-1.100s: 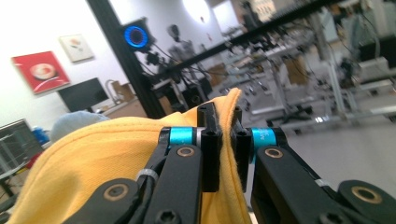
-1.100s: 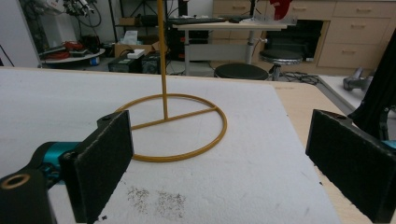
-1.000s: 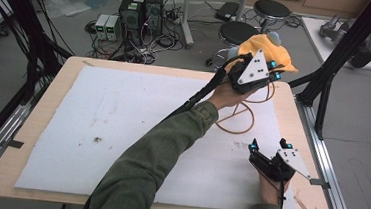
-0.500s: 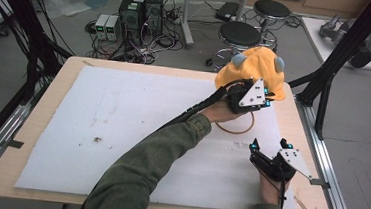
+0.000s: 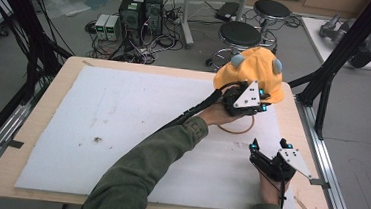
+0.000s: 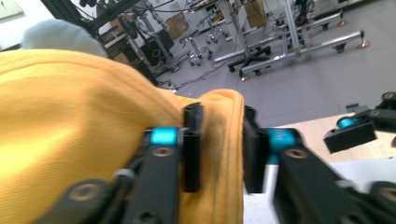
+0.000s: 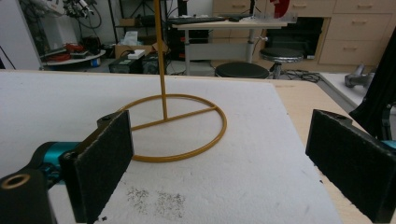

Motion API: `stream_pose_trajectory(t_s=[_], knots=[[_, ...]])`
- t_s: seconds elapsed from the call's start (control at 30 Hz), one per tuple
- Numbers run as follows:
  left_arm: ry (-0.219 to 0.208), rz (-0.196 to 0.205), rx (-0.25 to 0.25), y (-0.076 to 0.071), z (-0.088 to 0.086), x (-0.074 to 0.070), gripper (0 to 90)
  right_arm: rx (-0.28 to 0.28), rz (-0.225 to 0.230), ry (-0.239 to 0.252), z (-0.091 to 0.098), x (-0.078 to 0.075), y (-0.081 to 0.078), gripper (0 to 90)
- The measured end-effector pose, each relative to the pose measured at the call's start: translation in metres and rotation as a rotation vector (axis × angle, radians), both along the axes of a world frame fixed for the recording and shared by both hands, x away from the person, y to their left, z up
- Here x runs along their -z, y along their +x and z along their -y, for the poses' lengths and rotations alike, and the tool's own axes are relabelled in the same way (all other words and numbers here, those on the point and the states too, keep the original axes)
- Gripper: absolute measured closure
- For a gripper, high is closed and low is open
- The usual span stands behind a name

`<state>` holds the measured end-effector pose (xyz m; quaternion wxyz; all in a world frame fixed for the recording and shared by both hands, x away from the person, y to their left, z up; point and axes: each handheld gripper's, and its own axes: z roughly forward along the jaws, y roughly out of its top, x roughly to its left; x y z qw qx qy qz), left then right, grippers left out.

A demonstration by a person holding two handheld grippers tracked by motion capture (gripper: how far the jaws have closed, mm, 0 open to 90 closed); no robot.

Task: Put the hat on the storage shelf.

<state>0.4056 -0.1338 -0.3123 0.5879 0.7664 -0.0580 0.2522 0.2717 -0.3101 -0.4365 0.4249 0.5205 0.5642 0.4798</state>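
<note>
A yellow hat with two grey-blue ears sits on top of a yellow wire stand, whose ring base lies on the white mat. My left gripper is at the hat's near brim. In the left gripper view the brim's fold lies between the jaws of the left gripper. The jaws have just been opening and stand slightly apart around the fabric. My right gripper rests near the table's front right, wide open and empty, facing the stand's ring and pole.
A white foam mat covers most of the wooden table. Black frame posts rise by the right edge. Two stools and computer boxes stand on the floor behind the table.
My left hand has come down with the hat, which now sits lower over the stand. The right hand has not moved.
</note>
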Motion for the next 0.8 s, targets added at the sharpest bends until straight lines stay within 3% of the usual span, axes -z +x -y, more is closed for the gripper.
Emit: stream_pose_trajectory(t_s=[0.07,0.17,0.33,0.47,0.67,0.8], knots=[[-0.013,-0.021,0.023,-0.001,-0.002,-0.001,63.4,0.0,0.001,0.001,0.0,0.0,0.0,6.5],[-0.012,-0.021,0.044,-0.005,-0.002,-0.002,59.2,0.002,-0.005,0.002,0.0,0.0,0.0,6.5],[-0.054,-0.027,0.052,-0.009,-0.006,-0.005,40.8,0.0,0.002,0.003,0.0,0.0,0.0,6.5],[-0.099,-0.063,0.126,-0.012,-0.013,-0.012,31.0,0.002,-0.003,0.005,0.0,0.0,0.0,6.5],[-0.159,-0.086,0.132,-0.017,-0.022,-0.026,27.1,0.001,-0.006,0.001,0.001,0.0,0.0,6.5],[-0.182,-0.093,0.109,-0.017,-0.03,-0.036,28.1,0.002,-0.008,0.0,0.0,0.0,0.0,6.5]])
